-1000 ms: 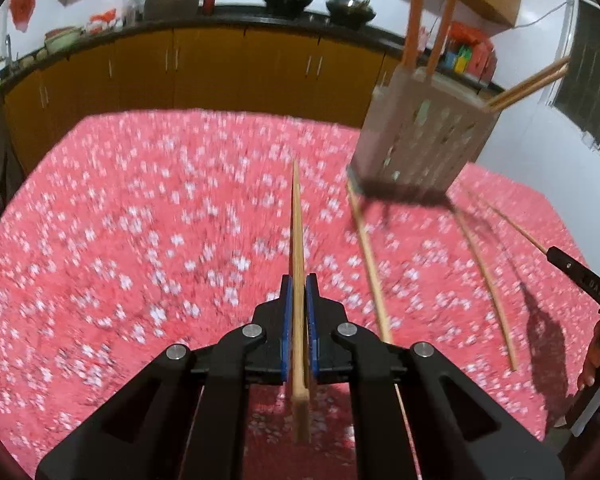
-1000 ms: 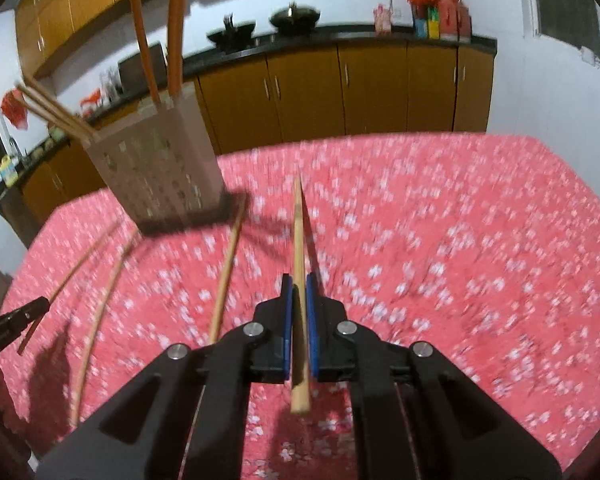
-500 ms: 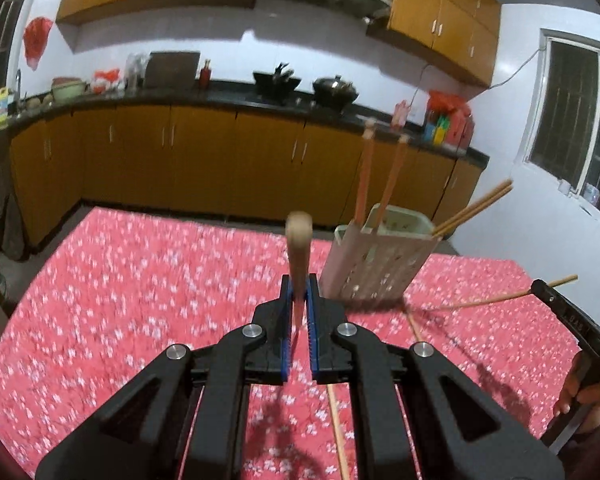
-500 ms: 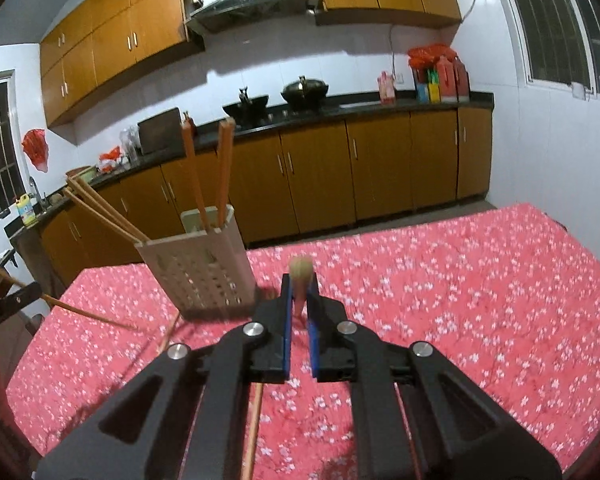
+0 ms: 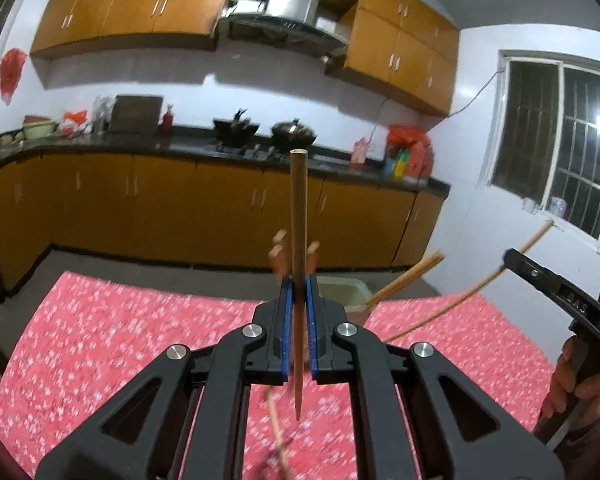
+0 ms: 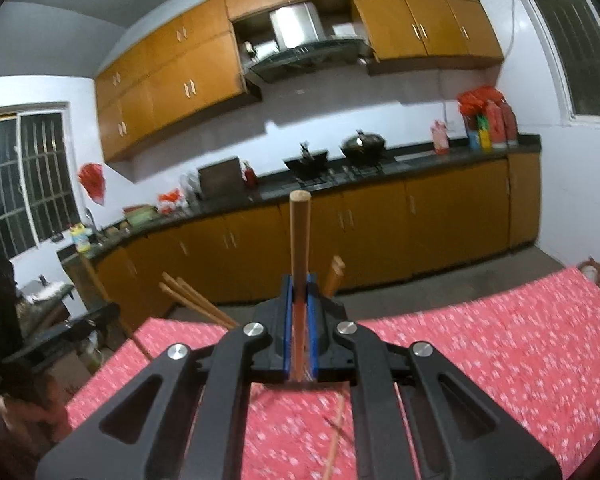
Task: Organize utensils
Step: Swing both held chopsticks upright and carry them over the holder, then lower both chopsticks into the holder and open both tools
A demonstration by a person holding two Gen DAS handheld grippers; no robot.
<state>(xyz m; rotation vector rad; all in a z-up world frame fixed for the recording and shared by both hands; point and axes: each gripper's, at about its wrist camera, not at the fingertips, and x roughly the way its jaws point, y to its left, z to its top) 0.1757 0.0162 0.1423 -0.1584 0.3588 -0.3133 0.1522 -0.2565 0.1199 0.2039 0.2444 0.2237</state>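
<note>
I see the holder [image 5: 342, 290] standing on the red flowered counter [image 5: 120, 332], mostly hidden behind my left gripper [image 5: 296, 292]. Chopsticks lean out of its right side [image 5: 412, 276], and more blurred tips show just above the jaws. From the right wrist view the same holder is hidden behind my right gripper [image 6: 298, 292], with a bundle of sticks [image 6: 192, 298] fanning out to the left and one tip [image 6: 334, 274] beside the jaws.

My left jaws are pinched narrow on a chopstick [image 5: 299, 240], which stands upright with its blunt end up and its point hanging below the pads. My right jaws are likewise closed tight around a second chopstick [image 6: 299, 240], upright, blunt end up. In the left view that gripper's stick [image 5: 472, 290] slants across the right side. Another stick [image 6: 334, 436] lies loose on the counter.
</note>
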